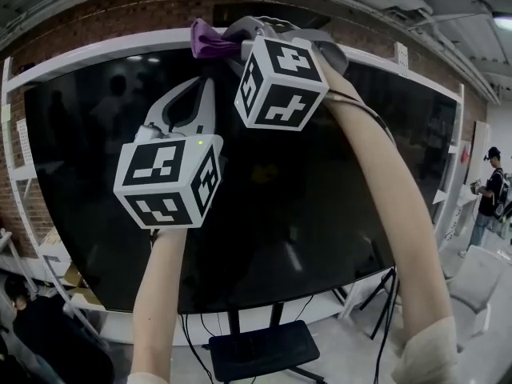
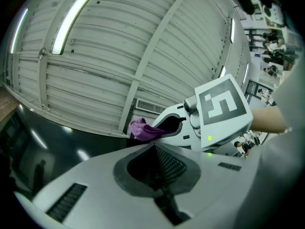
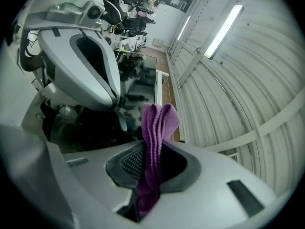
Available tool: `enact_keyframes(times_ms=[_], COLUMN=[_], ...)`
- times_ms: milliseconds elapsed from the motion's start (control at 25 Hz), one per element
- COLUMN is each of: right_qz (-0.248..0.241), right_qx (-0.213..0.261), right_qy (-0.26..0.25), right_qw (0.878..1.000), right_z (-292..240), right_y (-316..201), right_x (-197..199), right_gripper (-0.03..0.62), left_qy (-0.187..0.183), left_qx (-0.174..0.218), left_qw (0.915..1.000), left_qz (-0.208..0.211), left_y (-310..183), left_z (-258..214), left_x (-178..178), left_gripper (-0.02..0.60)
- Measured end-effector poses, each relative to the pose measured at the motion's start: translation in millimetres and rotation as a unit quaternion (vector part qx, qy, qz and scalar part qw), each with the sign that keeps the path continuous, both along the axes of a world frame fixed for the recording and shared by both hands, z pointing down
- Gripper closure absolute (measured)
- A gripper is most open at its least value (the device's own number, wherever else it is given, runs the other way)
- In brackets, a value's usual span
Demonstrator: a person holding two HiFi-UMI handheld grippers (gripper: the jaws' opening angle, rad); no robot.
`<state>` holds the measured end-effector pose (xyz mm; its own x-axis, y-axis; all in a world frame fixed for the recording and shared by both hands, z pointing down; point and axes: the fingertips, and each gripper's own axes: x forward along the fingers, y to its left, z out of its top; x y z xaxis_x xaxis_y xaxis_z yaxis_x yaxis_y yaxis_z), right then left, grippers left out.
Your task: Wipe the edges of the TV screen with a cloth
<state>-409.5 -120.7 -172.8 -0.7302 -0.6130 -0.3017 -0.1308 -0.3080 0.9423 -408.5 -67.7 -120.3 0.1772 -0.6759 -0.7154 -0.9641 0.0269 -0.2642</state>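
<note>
In the head view the wide black TV screen [image 1: 320, 198] fills the middle, set in a white frame [image 1: 104, 50] before a brick wall [image 1: 96, 10], with a black stand base [image 1: 260, 349] under it and 1 person [image 1: 488, 190] standing far off at the right. Both arms reach up. The right tongs [image 1: 232, 42] are at the top middle of the frame and carry a purple cloth [image 1: 206, 40], which sits at the frame's top edge. The left tongs [image 1: 206, 86] are lower, in front of the dark glass and just left of the right ones, with their tips pointing up. In the left gripper view its 2 jaws are pressed together with nothing between them; beyond them the cloth shows bunched at the tip of the other tongs, right where the screen's upper edge meets the ribbed ceiling [image 2: 157, 37] with its light strips [image 2: 71, 18]. In the right gripper view the 2 jaws pinch the cloth, whose folded end stands up above the tips, while the rest hangs down into the gap between them; the left tongs loom close at the upper left, over the reflecting glass.
</note>
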Motion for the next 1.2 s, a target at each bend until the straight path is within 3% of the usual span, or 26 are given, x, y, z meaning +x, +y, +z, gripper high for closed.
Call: enact_keyframes(times_ms=[240,360,560,720,960,1200], right_qz=[-0.008,-0.002,0.005,-0.001,0.002,-0.012], right_qx=[0.013,0.017,0.008,0.009,0.015,-0.002], right_qy=[-0.011,-0.006,0.015,0.005,0.004,0.006], right_qw=[1.000,1.000,1.000,1.000,1.000,1.000], right_z=[3.2,1.5,1.1,-2.2,-6.7,-8.9], right_y=[-23.2,-37.6,-60.3,-68.2,-93.8,-112.6], right_x=[51.9,86.4,135.8,163.2,212.1,250.1], right_gripper=[0.531,0.531,0.531,0.531,0.531,0.531], left_qy=[0.013,-0.006,-0.025,-0.024,-0.020,-0.026], left_qx=[0.004,0.021,0.044,0.060,0.055,0.054], left_qw=[0.9997,0.9980,0.9959,0.9954,0.9970,0.9966], left_qz=[-0.022,-0.060,-0.075,-0.070,-0.051,-0.057], left_y=[-36.2,-51.3,-69.5,-75.0,-94.9,-112.5], left_z=[2.9,7.6,4.0,2.2,-8.0,-20.5], left_x=[52.4,88.5,155.1,188.9,227.0,261.5], left_gripper=[0.566,0.566,0.566,0.566,0.566,0.566])
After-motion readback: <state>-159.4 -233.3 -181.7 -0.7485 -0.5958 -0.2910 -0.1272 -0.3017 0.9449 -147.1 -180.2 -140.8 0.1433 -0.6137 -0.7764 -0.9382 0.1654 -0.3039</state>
